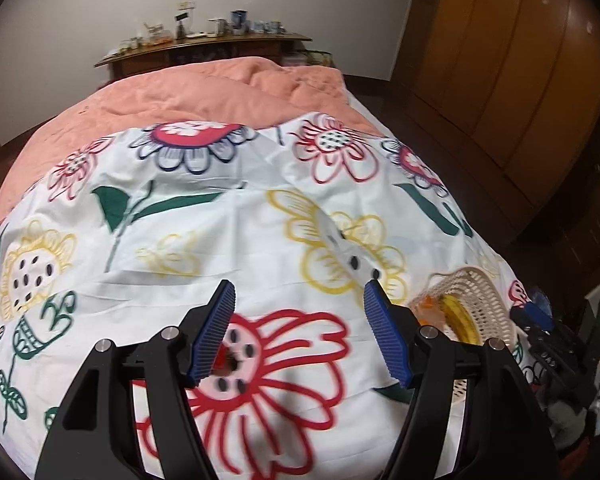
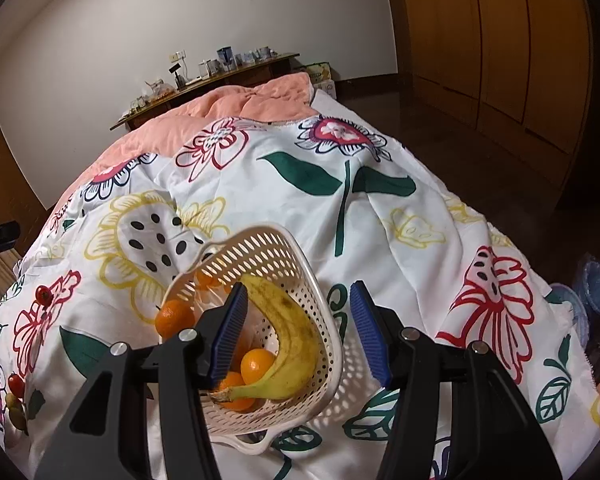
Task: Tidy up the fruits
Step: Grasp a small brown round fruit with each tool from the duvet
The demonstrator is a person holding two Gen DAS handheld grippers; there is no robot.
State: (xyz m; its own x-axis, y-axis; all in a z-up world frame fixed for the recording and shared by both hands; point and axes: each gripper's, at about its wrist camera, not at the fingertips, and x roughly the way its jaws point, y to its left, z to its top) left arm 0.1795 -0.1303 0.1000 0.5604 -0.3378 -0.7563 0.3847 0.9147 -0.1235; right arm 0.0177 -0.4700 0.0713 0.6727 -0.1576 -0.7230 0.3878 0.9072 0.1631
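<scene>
A home bedroom: a bed [image 2: 260, 96] under a flowered sheet [image 2: 380, 220], wooden wardrobe doors [image 2: 500, 40] to its right, a cluttered shelf [image 2: 220, 72] behind it.

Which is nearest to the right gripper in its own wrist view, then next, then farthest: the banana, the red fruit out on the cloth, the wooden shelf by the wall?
1. Banana, in the basket between the right gripper fingers.
2. Red fruit, far left on the cloth.
3. Wooden shelf, behind the bed.

A cream perforated basket [image 2: 324, 308] holds a yellow banana [image 2: 288, 332] and bright oranges [image 2: 257, 365]. The bedsheet [image 2: 400, 264] is white with red, yellow and green flowers.
</scene>
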